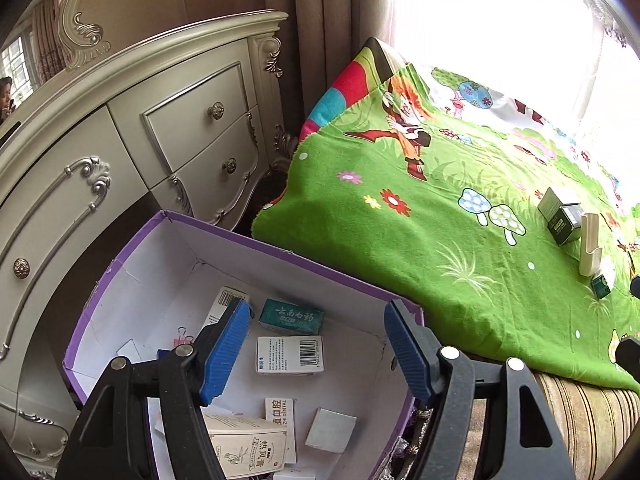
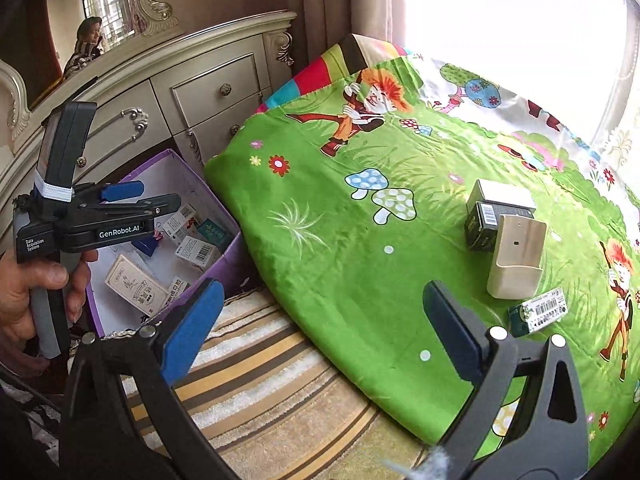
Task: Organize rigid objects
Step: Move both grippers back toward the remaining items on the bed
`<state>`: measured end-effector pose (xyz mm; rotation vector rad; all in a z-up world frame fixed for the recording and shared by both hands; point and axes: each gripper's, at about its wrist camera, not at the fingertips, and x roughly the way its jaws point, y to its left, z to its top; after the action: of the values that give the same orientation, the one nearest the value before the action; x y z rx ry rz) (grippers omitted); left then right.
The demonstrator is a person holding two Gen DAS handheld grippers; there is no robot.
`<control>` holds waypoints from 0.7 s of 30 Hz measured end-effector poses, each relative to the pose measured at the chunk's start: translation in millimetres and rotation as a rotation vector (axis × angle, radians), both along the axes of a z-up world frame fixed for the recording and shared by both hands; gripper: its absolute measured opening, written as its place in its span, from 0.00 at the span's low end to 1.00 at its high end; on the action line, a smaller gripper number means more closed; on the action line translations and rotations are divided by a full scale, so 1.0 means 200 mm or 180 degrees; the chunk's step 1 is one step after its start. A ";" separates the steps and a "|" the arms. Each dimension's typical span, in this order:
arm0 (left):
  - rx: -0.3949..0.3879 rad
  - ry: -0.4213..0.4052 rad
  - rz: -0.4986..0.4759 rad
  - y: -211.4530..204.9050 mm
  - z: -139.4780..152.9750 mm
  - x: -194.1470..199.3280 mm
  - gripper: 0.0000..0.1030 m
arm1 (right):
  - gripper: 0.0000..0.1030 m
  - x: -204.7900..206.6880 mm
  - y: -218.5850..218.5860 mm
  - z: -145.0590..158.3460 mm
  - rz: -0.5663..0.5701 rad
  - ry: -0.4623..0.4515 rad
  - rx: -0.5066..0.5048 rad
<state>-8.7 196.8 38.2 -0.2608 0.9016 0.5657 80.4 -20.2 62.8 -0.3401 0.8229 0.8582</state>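
Left tool (image 1: 316, 354) hangs over the purple cardboard box (image 1: 132, 248), jaws spread, nothing between them. The box stands on the floor between the cream dresser (image 1: 188, 120) and the bed, holding several small cartons, among them a teal toothpaste carton (image 1: 291, 316). Right tool (image 2: 324, 332) jaws spread, empty, above the bed edge. On the green cartoon blanket (image 2: 340, 240): a dark green carton (image 2: 486, 224), a beige plastic holder (image 2: 516, 260) just beside it, and a small green barcode carton (image 2: 538, 314) near.

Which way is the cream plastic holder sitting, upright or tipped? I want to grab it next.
Upright. In the right wrist view the cream holder stands on the green blanket, pocket opening upward, tall back panel rising behind it.
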 end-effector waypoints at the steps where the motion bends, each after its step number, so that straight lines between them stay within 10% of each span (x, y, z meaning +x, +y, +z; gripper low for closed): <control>1: 0.0000 0.0006 -0.0030 -0.02 0.00 0.02 0.69 | 0.98 0.03 -0.05 0.00 -0.0079 0.0022 0.0018; 12: -0.0166 -0.0096 -0.0470 -0.24 0.04 0.20 0.69 | 0.98 0.29 -0.45 -0.05 -0.0637 0.0109 -0.0116; 21: -0.0795 -0.0358 -0.1162 -0.49 0.05 0.44 0.69 | 0.98 0.51 -0.57 -0.18 -0.0697 0.0203 -0.0368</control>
<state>78.4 99.7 48.4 -0.3406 0.8844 0.0987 182.1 -133.4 27.2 -0.3187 0.9526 0.6211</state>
